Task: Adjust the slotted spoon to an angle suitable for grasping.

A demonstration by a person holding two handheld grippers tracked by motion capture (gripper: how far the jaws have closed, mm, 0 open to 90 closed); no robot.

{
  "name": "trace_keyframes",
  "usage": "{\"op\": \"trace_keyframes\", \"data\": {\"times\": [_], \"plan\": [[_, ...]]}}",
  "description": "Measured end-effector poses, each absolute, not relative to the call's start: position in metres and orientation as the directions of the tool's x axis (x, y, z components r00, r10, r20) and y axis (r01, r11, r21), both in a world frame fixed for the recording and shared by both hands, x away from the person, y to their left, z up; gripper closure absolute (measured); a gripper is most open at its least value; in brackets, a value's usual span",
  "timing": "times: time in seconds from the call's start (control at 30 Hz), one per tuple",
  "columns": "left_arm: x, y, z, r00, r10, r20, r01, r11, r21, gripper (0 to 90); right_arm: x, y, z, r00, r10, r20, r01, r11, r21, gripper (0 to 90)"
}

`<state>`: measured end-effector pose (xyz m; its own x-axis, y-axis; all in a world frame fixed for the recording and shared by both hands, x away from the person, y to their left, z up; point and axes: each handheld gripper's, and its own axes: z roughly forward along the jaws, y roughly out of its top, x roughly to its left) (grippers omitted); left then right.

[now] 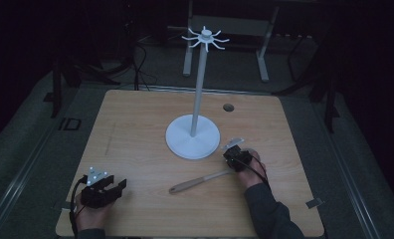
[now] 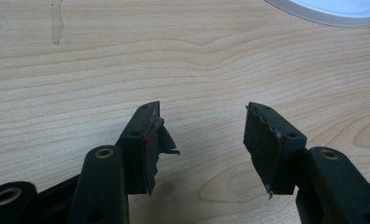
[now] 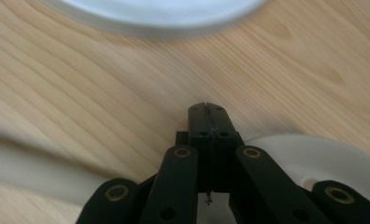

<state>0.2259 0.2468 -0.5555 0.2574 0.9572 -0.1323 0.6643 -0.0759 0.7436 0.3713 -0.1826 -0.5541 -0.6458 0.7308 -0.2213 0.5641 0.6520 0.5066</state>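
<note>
We hold the left gripper [image 1: 116,186] at the table's [image 1: 135,129] near left corner, jaws apart with nothing between them. The spatula [image 1: 197,182] lies flat in front of the white stand [image 1: 192,136]. Our right gripper [image 1: 231,154] sits over its head, jaws pressed together

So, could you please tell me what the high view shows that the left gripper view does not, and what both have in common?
High view alone: the stand's tall pole with its hooked top, the pale utensil lying on the table, the right tongs beside it, and both hands.

Left gripper view alone: a close look at the left tongs, jaws apart with nothing between them, their pads frayed.

Both: the wooden table and the stand's white round base.
</note>
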Motion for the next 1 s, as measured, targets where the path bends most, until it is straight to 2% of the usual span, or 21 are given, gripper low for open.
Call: {"op": "trace_keyframes", "data": {"times": [0.47, 0.7, 1.0], "plan": [[0.226, 0.246, -0.556, 0.257, 0.957, -0.131, 0.666, -0.077, 0.742, 46.8, 0.351, -0.219, -0.549, -0.583, 0.778, -0.232, 0.637, 0.616, 0.464, 90.0], [0.227, 0.244, -0.556, 0.264, 0.956, -0.127, 0.669, -0.087, 0.738, 46.8, 0.347, -0.224, -0.546, -0.613, 0.767, -0.187, 0.637, 0.621, 0.457, 90.0], [0.228, 0.244, -0.557, 0.264, 0.956, -0.126, 0.67, -0.088, 0.737, 46.8, 0.349, -0.226, -0.532, -0.653, 0.747, -0.13, 0.577, 0.601, 0.553, 88.2]]}}
